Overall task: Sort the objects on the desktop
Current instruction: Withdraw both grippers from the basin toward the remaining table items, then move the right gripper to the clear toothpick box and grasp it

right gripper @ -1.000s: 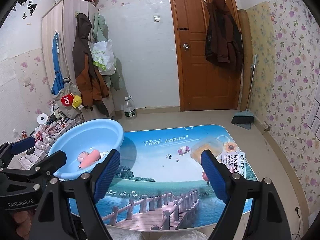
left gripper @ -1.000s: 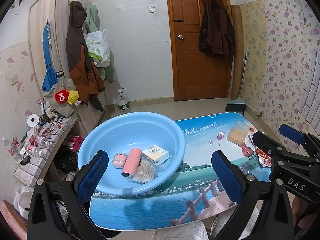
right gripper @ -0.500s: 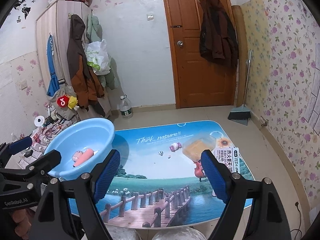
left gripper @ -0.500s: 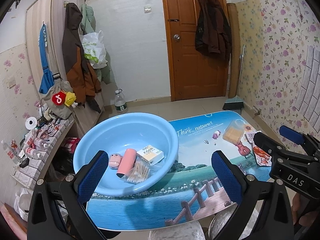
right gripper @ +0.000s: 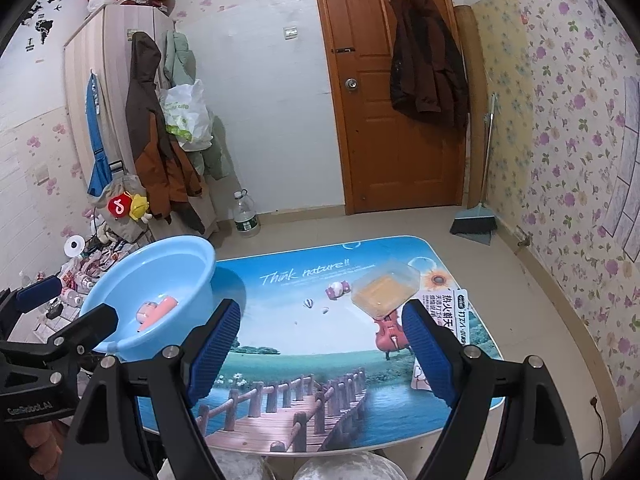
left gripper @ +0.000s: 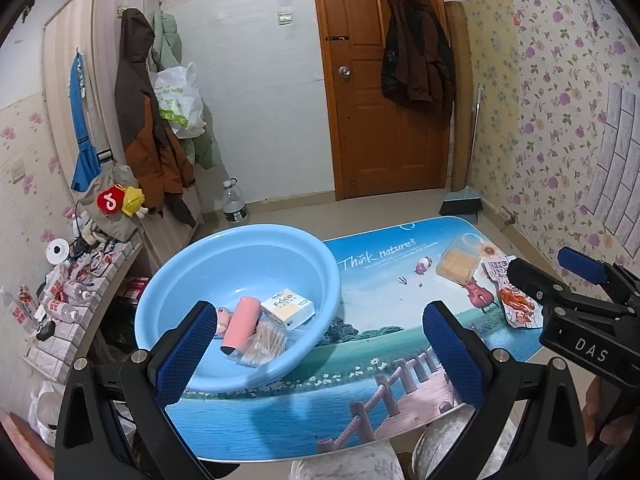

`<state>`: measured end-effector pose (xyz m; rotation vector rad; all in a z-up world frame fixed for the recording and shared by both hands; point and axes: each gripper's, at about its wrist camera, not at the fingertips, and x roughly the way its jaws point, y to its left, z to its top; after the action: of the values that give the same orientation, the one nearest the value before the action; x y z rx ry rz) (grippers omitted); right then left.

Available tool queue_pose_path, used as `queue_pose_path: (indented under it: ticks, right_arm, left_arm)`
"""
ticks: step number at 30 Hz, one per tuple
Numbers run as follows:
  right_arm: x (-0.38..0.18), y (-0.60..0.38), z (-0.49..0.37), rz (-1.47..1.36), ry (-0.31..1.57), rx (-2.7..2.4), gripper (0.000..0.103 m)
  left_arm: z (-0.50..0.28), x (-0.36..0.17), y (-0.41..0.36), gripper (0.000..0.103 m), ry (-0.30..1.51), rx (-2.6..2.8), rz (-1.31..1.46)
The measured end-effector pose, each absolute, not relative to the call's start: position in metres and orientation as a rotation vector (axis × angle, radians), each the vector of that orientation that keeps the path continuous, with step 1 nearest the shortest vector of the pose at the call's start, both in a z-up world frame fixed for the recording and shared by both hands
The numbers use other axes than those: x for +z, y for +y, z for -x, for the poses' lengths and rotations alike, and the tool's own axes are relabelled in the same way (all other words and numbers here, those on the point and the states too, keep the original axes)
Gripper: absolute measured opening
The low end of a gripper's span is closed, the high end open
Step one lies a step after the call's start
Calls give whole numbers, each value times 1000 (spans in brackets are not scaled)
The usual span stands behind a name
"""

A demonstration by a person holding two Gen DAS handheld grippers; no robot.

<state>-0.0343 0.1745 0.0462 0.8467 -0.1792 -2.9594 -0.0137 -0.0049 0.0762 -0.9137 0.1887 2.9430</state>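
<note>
**Both grippers apart above table, nothing held**

Left gripper (left gripper: 320, 350): jaws wide apart, empty, over near table (left gripper: 360, 412) edge. Right gripper (right gripper: 320, 346): likewise apart, empty. Basin (left gripper: 176, 288) on table's left holds pink tube (left gripper: 240, 326), box (left gripper: 288, 307), swab bag (left gripper: 262, 346). Clear tray (right gripper: 384, 290) and packet (right gripper: 450, 312) lie touching at table's right.

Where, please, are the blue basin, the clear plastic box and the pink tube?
blue basin (left gripper: 256, 236), left wrist view, far rim.
clear plastic box (right gripper: 384, 289), right wrist view, middle of lid.
pink tube (left gripper: 239, 323), left wrist view, mid-body.
</note>
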Motion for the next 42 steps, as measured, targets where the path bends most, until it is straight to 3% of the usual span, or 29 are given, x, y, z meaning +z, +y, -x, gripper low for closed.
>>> queue_pose_path:
  ticks: [16,27,42]
  right_arm:
    - [23,223,47,-927,-201,-2992,85]
    - [-1,240,73,-933,12,-2919,85]
    - [-40,256,146,-1047,141,-2782,85]
  left_arm:
    - [29,61,19,103,197,2896,938]
    - [53,48,54,103,263,2840,942]
    - [110,19,83,103,251,2782,1039]
